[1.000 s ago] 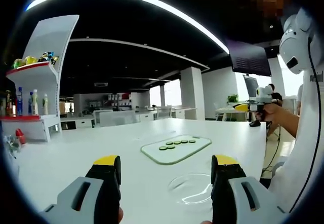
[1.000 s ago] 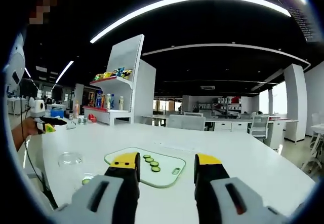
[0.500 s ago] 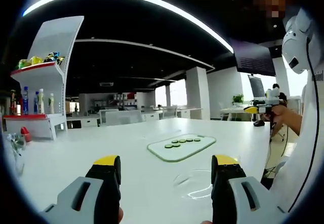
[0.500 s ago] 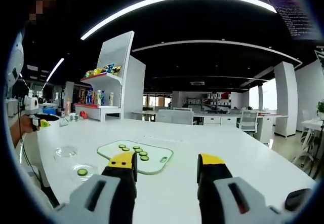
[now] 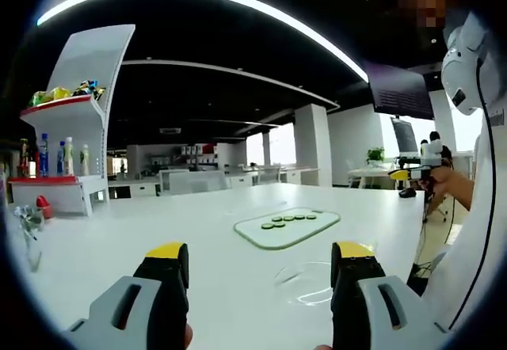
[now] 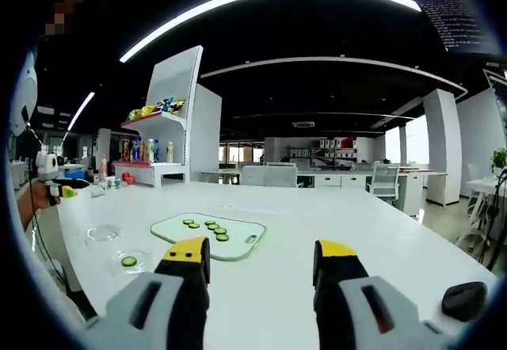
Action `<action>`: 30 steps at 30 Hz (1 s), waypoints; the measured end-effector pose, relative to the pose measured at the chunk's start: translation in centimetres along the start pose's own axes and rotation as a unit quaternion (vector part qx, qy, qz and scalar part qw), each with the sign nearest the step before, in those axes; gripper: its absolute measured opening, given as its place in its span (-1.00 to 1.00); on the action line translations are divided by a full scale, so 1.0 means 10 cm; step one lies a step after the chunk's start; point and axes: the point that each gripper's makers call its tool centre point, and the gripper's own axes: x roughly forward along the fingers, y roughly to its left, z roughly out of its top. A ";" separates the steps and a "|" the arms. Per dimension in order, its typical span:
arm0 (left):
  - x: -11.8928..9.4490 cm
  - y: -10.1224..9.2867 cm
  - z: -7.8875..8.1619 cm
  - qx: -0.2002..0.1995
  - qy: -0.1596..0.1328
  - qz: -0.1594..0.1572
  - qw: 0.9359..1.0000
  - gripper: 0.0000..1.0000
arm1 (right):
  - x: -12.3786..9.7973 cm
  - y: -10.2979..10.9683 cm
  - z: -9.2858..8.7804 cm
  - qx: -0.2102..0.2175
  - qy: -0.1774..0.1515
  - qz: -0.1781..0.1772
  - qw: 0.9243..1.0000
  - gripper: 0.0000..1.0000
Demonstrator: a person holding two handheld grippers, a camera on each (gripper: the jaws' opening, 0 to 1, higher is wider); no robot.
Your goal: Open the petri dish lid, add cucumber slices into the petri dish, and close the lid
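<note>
Both views shifted, cucumber slices [image 6: 204, 226] unmoved

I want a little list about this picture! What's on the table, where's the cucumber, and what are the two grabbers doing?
table: white table
board: glass cutting board lying flat, with cucumber slices on it
open dish: petri dish with one cucumber slice inside, near the table's edge
second clear piece: petri dish lid lying beside it, apart from the dish
left gripper: left gripper open, holding nothing, above the table
right gripper: right gripper open, holding nothing, above the table
small dark thing: black object at the table's right end, too small to name
</note>
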 end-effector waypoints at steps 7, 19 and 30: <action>-0.02 0.00 -0.02 0.000 0.003 0.003 1.000 0.47 | -0.02 -0.02 -0.03 0.000 0.007 -0.001 1.000 0.07; -0.02 -0.02 -0.02 0.000 0.002 -0.005 1.000 0.47 | -0.01 -0.03 -0.03 0.001 0.011 0.000 1.000 0.12; -0.02 -0.03 -0.02 -0.001 0.001 -0.008 1.000 0.47 | 0.00 0.01 -0.07 -0.002 0.025 0.010 1.000 0.14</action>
